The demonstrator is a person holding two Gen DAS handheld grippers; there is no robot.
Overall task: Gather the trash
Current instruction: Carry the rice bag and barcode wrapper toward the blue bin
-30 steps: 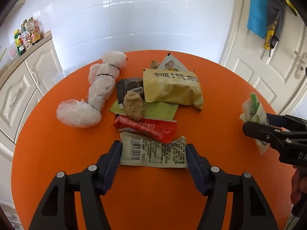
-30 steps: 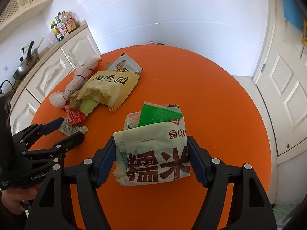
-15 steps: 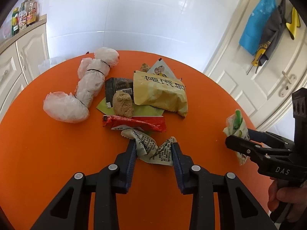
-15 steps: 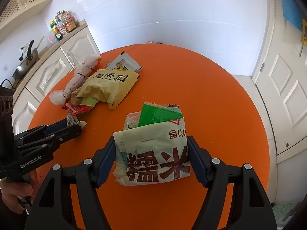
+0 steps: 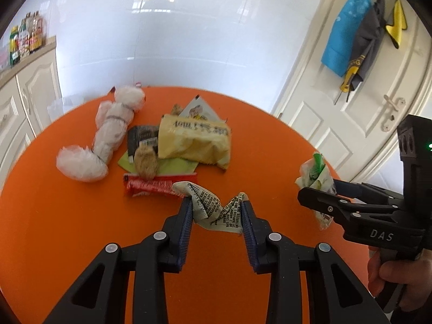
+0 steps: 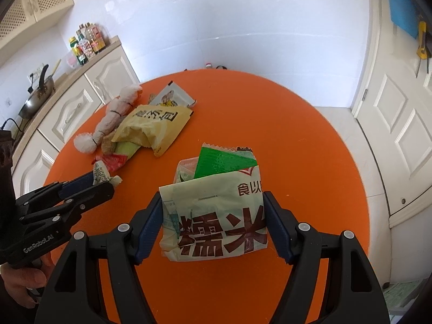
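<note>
My left gripper (image 5: 216, 208) is shut on a crumpled white wrapper with a barcode (image 5: 208, 199), held just above the orange table (image 5: 54, 229). The same wrapper (image 6: 101, 174) shows at the left of the right wrist view. My right gripper (image 6: 212, 198) is shut on a pale green bag with brown characters (image 6: 216, 216), its mouth facing up. A green wrapper (image 6: 221, 162) sticks out of it. Beyond the left gripper lie a red wrapper (image 5: 154, 185), a brown lump (image 5: 145, 162), a yellow bag (image 5: 194, 140) and a white plastic bundle (image 5: 108, 137).
A dark wrapper (image 5: 140, 135) and a cartoon sachet (image 5: 198, 110) lie in the pile. White cabinets (image 6: 67, 113) with bottles (image 6: 86, 44) and a pan (image 6: 35, 97) stand left of the table. A white door (image 5: 364, 108) with hanging cloths is at the right.
The left jaws closed on the flat barcode wrapper, crumpling it, then rose a little with it off the table. The right gripper and its bag stayed still.
</note>
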